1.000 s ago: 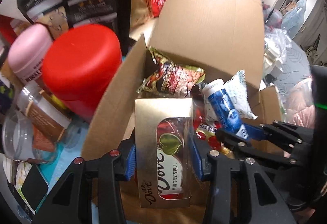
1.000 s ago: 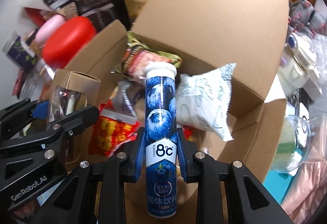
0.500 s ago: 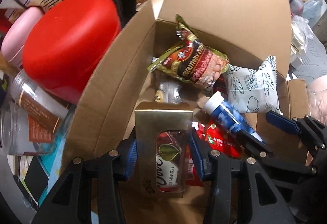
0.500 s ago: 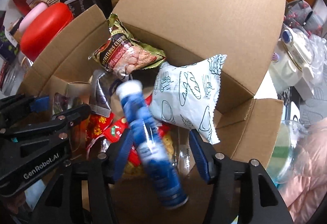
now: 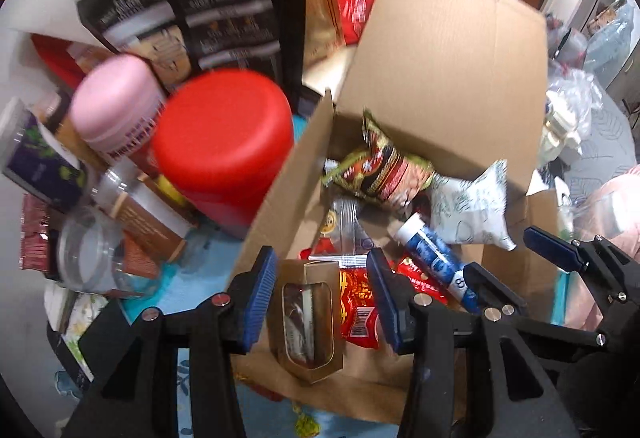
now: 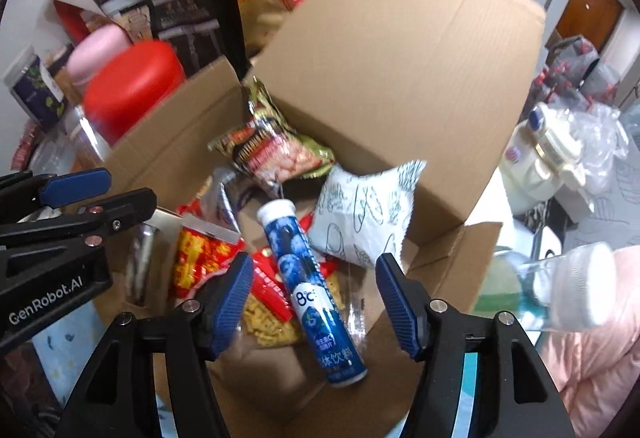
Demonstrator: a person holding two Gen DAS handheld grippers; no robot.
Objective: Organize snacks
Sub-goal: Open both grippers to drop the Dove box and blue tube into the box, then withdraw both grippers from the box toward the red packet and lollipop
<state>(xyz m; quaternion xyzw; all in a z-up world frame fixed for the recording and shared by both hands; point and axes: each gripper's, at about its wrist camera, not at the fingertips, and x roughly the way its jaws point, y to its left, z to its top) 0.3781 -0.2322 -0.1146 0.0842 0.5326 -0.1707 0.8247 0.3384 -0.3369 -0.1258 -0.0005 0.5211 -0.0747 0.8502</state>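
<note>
An open cardboard carton (image 5: 440, 58) (image 6: 400, 58) holds several snacks. A gold chocolate box (image 5: 306, 322) with a window stands against the carton's near-left wall, below my left gripper (image 5: 322, 298). The pads stand clear of it, with a gap on the right side. A blue blueberry tablet tube (image 6: 312, 294) (image 5: 432, 258) with a white cap lies loose on the packets in the carton. My right gripper (image 6: 316, 294) hovers above it with its jaws opening, and nothing is pressed between the pads. Each gripper shows in the other's view: left gripper (image 6: 128, 190), right gripper (image 5: 516, 262).
Inside the carton are a peanut bag (image 5: 384, 170), a white pouch (image 5: 472, 206) and red packets (image 5: 360, 298). Left of the carton crowd a red-lidded jar (image 5: 224, 142), a pink-lidded jar (image 5: 116, 98), clear jars and a tall black box (image 5: 200, 10). A clear bottle (image 6: 568, 290) lies at the right.
The right gripper opened and the blue tube dropped into the carton. The gold box left the left gripper's pads and now stands lower in the carton. Both grippers have risen.
</note>
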